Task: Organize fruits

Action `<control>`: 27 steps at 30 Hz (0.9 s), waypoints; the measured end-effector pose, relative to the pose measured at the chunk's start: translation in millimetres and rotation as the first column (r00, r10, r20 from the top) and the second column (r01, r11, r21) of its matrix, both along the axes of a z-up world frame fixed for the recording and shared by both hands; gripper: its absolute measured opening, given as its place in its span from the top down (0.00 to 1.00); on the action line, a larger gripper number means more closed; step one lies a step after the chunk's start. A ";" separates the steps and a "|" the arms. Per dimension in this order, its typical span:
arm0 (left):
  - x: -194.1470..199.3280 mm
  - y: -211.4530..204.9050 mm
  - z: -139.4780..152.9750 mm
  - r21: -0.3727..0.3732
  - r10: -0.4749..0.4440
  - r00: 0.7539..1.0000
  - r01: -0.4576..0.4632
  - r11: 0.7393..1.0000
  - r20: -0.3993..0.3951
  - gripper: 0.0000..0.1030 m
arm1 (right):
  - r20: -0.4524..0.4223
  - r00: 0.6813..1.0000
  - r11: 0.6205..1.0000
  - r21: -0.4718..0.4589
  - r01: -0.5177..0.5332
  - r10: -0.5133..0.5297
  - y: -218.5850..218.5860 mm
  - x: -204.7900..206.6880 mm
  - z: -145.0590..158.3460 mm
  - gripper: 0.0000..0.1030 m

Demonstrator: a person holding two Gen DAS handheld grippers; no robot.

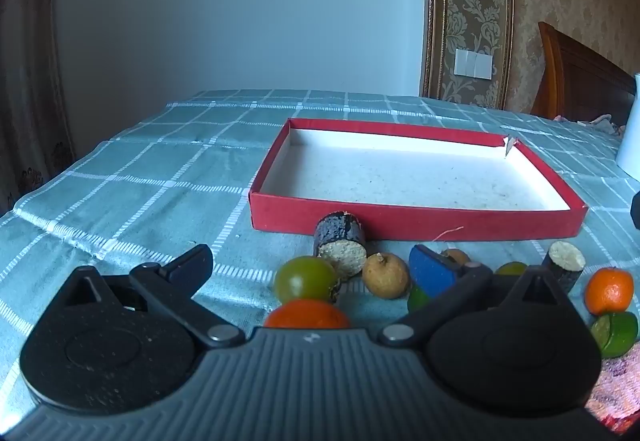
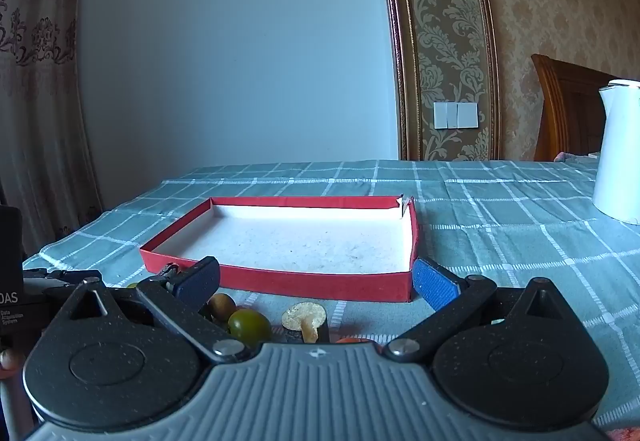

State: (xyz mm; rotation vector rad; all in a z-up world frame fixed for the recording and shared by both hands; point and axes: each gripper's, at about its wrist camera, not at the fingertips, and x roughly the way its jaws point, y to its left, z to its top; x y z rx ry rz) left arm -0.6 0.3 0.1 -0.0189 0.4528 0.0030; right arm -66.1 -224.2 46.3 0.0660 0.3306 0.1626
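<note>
Fruits: loose on desk [image 1: 120, 169] before empty red tray [image 1: 416, 219]. Green fruit [image 1: 306, 278], orange [image 1: 609, 290], brown fruit [image 1: 385, 274]: light, round, smooth, likely to roll; grip across middle. Left tool [image 1: 316, 265], right tool [image 2: 316, 281]: both wide apart, holding nothing.

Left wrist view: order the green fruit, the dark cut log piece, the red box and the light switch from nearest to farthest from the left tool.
From the open left tool:
1. Green fruit, low between its fingers.
2. Dark cut log piece, just behind the fruit, against the box front.
3. Red box, empty, mid-table.
4. Light switch, on the far wall, right.
</note>
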 end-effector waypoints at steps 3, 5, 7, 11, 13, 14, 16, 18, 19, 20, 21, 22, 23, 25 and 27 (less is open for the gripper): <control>-1.4 1.2 0.1 0.002 -0.002 1.000 0.002 1.000 0.000 0.00 | 0.004 1.000 1.000 0.006 0.002 -0.002 -2.0 0.8 -1.5 0.00; 0.8 -0.7 -0.1 0.004 0.001 1.000 -0.001 1.000 -0.003 0.00 | 0.000 1.000 1.000 0.007 0.000 0.000 -2.7 1.2 -2.0 0.00; 0.1 -0.6 -1.3 0.005 0.002 1.000 -0.002 1.000 -0.004 0.00 | -0.001 1.000 1.000 0.004 -0.001 0.001 -2.5 1.1 -2.1 0.00; 0.7 -0.8 -0.1 0.017 0.004 1.000 -0.004 1.000 -0.012 0.00 | -0.007 1.000 1.000 0.019 0.000 0.000 -7.7 4.6 -4.1 0.00; 2.9 -1.7 -0.8 0.020 0.003 1.000 -0.003 1.000 -0.018 0.00 | -0.007 1.000 1.000 0.018 -0.001 0.001 -5.6 2.9 -3.0 0.00; 3.2 -1.5 -1.1 0.019 0.005 1.000 -0.004 1.000 -0.018 0.00 | -0.007 1.000 1.000 0.017 -0.001 0.001 -4.1 1.7 -2.5 0.00; 3.6 -0.7 -1.5 0.016 0.005 1.000 -0.004 1.000 -0.018 0.00 | -0.011 1.000 1.000 0.024 0.004 -0.004 -5.5 2.8 -4.4 0.00; 3.8 0.3 -1.5 0.012 0.005 1.000 -0.005 1.000 -0.020 0.00 | -0.015 1.000 0.999 0.035 0.005 -0.004 -10.2 2.9 -5.8 0.00; 4.1 1.0 -1.5 0.007 0.004 1.000 -0.004 1.000 -0.022 0.00 | -0.015 1.000 0.999 0.037 0.004 -0.003 -11.2 1.9 -5.6 0.00; 4.0 1.7 -1.4 0.001 0.001 1.000 -0.001 1.000 -0.021 0.00 | -0.012 1.000 0.999 0.035 0.005 -0.004 -11.5 1.1 -5.2 0.00; 3.8 2.5 -1.5 -0.004 -0.002 1.000 0.002 1.000 -0.019 0.00 | -0.007 1.000 0.999 0.031 0.006 -0.006 -11.7 -0.1 -5.1 0.00; 3.8 3.2 -1.5 -0.008 0.000 1.000 0.000 1.000 -0.018 0.00 | -0.005 1.000 1.000 0.029 0.008 -0.008 -12.3 -1.3 -5.0 0.00; 3.5 3.3 -1.5 -0.009 0.001 1.000 -0.001 1.000 -0.015 0.00 | -0.003 1.000 1.000 0.029 0.009 -0.009 -13.3 -2.7 -5.2 0.00; 2.1 2.9 -1.4 -0.009 0.000 1.000 0.000 1.000 -0.005 0.00 | -0.002 1.000 0.999 0.030 0.011 -0.011 -15.2 -4.1 -5.3 0.00; 0.6 3.5 -1.0 -0.010 0.001 1.000 -0.001 1.000 0.006 0.00 | -0.004 1.000 0.999 0.033 0.016 -0.016 -16.5 -4.3 -5.1 0.00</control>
